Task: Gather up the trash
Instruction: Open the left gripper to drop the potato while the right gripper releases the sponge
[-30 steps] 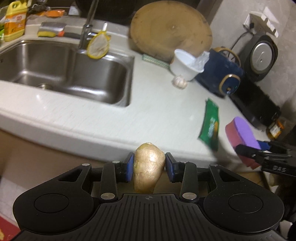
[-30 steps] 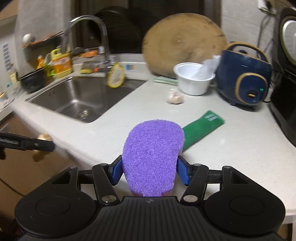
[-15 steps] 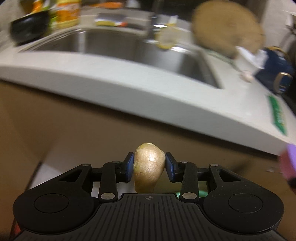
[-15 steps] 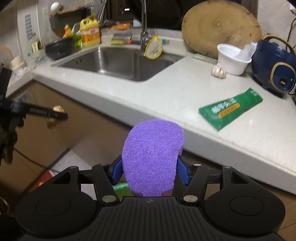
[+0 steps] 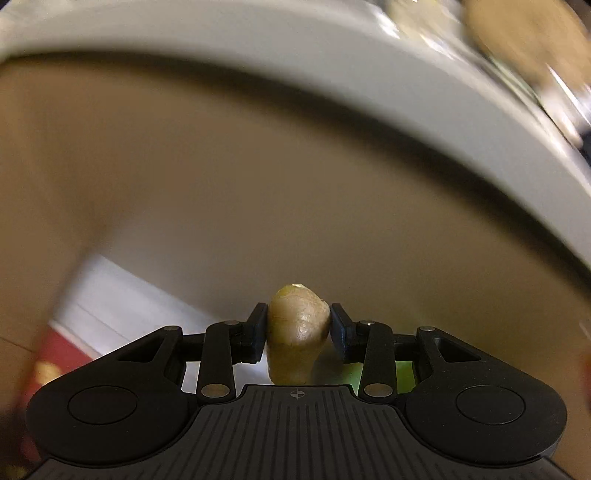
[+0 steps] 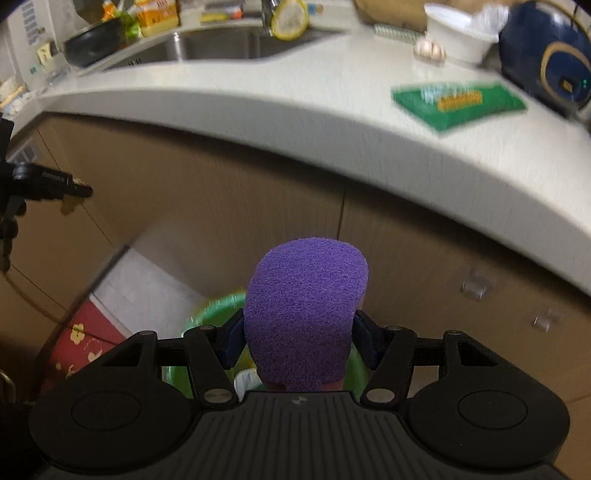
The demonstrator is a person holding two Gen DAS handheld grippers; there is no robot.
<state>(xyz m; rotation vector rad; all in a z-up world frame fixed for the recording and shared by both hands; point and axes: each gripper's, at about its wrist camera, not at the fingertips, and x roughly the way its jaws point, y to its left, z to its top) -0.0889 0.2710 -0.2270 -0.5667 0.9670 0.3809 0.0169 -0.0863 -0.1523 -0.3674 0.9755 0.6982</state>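
My left gripper (image 5: 297, 326) is shut on a knobbly yellowish piece of ginger (image 5: 297, 332), held in front of the brown cabinet fronts below the counter edge. My right gripper (image 6: 298, 338) is shut on a purple sponge (image 6: 304, 314) and points down over a green bin (image 6: 218, 306) on the floor, whose rim shows behind the fingers. In the right wrist view the left gripper (image 6: 75, 192) with the ginger (image 6: 68, 205) appears at the far left. A green wrapper (image 6: 458, 101) lies on the white counter (image 6: 295, 96).
The counter edge curves overhead in both views, with brown cabinet doors (image 6: 221, 206) beneath. On the counter stand a sink (image 6: 221, 48), a white bowl (image 6: 461, 33), a garlic bulb (image 6: 428, 50) and a blue cooker (image 6: 550, 62). A red patterned mat (image 6: 81, 343) lies on the floor left of the bin.
Both grippers have dropped from counter level to below its edge, tilting downward. The ginger and the sponge stay gripped. The green bin has come into view under the right gripper.
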